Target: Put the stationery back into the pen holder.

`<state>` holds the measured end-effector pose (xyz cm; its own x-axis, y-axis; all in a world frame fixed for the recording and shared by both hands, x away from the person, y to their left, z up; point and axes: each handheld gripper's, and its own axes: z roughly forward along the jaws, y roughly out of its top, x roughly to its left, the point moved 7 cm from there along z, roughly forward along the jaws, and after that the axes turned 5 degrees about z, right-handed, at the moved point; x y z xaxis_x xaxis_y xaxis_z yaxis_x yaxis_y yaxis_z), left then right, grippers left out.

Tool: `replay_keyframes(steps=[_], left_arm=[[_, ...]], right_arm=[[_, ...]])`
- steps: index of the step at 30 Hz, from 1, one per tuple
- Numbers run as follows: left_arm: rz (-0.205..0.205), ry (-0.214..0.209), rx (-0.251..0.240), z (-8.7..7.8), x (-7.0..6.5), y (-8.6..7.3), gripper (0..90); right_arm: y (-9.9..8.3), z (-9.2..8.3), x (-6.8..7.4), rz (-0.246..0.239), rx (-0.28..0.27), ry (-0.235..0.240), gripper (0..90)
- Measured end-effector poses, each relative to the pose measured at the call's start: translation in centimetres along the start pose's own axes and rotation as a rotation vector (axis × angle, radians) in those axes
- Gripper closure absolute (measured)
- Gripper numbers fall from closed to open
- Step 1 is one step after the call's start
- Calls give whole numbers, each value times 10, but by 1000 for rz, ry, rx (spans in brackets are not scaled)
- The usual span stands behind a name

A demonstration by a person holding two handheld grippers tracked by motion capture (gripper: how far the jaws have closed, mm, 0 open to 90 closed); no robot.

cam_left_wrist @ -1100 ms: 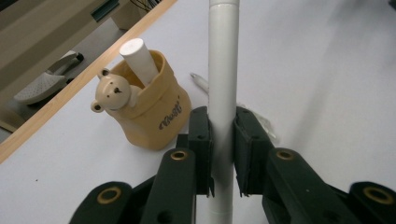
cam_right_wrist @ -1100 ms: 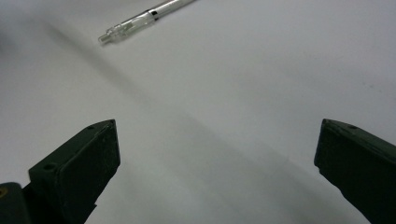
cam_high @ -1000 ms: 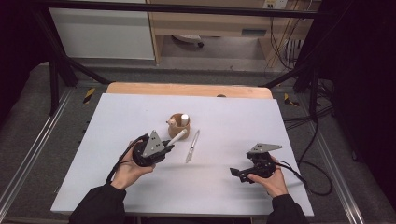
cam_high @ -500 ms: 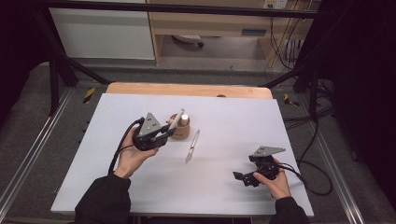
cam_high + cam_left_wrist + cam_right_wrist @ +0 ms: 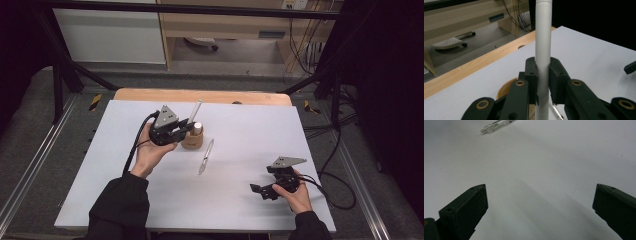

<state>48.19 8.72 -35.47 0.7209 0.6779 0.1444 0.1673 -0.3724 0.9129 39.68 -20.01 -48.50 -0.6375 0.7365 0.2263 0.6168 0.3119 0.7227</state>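
Left hand-held gripper [image 5: 542, 82] clamps a smooth white pen [image 5: 543, 45] upright just above the round wooden holder [image 5: 192, 140] — likely insertion: keep the barrel vertical, lower centred. Right hand-held gripper [image 5: 539, 212] rests wide apart, empty, on the matte white worktop [image 5: 250, 120]; a clear pen [image 5: 205, 157] lies between.

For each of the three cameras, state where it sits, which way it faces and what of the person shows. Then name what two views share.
High view: above the person's side, looking forward and down on the white table; both forearms, left gripper and right gripper show.
Left gripper view: rides the left gripper, looking along jaws clamped on an upright white pen over a wooden holder.
Right gripper view: rides the right gripper, low over the table, jaws apart.
Shared: the clear pen lying on the table.
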Motion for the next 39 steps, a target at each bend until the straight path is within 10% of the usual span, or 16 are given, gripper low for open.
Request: replay_keyframes(steps=[15,39], left_arm=[[-19,42,-14,30,20,16,782],[-40,47,9,75,37,-4,782]], right_arm=[[-1,1,1,-11,1,9,6],[-2,2,2,-18,5,13,7]])
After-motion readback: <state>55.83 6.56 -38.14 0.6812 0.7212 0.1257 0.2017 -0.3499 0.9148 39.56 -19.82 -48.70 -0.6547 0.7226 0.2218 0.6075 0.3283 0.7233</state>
